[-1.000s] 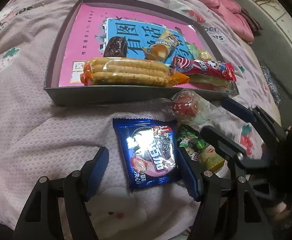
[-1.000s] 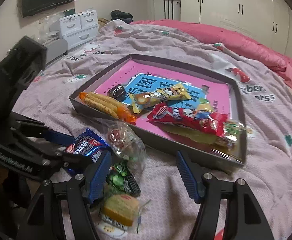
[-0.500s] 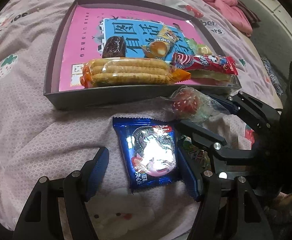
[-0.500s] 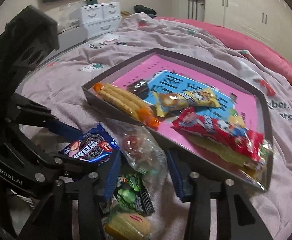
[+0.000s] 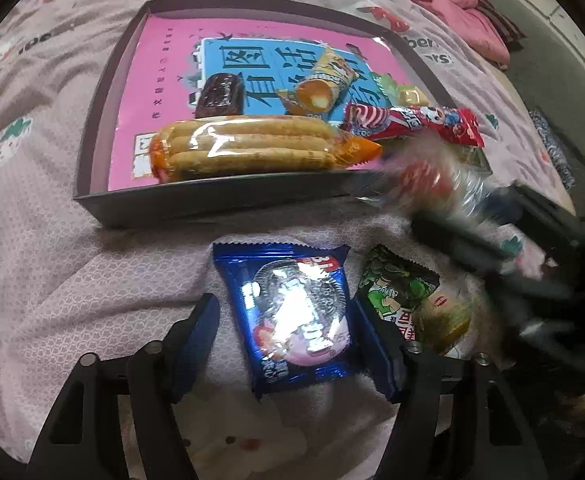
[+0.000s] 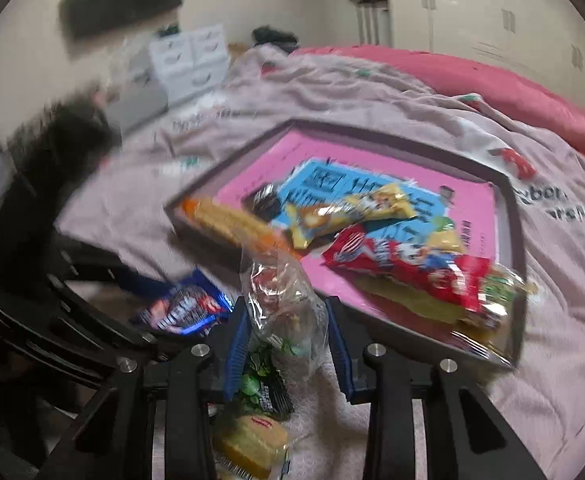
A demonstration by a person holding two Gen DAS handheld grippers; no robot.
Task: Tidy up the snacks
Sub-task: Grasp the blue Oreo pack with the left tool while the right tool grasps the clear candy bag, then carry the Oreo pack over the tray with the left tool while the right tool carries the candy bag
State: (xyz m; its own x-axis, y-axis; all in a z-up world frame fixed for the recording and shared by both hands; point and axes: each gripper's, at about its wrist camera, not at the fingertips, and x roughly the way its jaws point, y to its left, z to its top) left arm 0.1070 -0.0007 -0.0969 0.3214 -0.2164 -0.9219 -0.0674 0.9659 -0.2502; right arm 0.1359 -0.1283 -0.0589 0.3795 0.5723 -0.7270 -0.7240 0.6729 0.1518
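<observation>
Blue-padded right tongs (image 6: 288,344) angled down, just closing, grasping clear candy bag (image 6: 282,300) at tray's (image 5: 220,200) 5 o'clock rim; left tongs (image 5: 292,336) released, straddling blue cookie packet (image 5: 292,312) on bed, green packet (image 5: 396,284) at 3 o'clock.

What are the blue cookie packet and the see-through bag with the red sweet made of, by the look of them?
Blue cookie packet: probably glossy plastic or foil film; it throws a bright glare and has crimped, zigzag ends. See-through bag: thin clear plastic, crinkled with sharp highlights, its contents showing through.
</observation>
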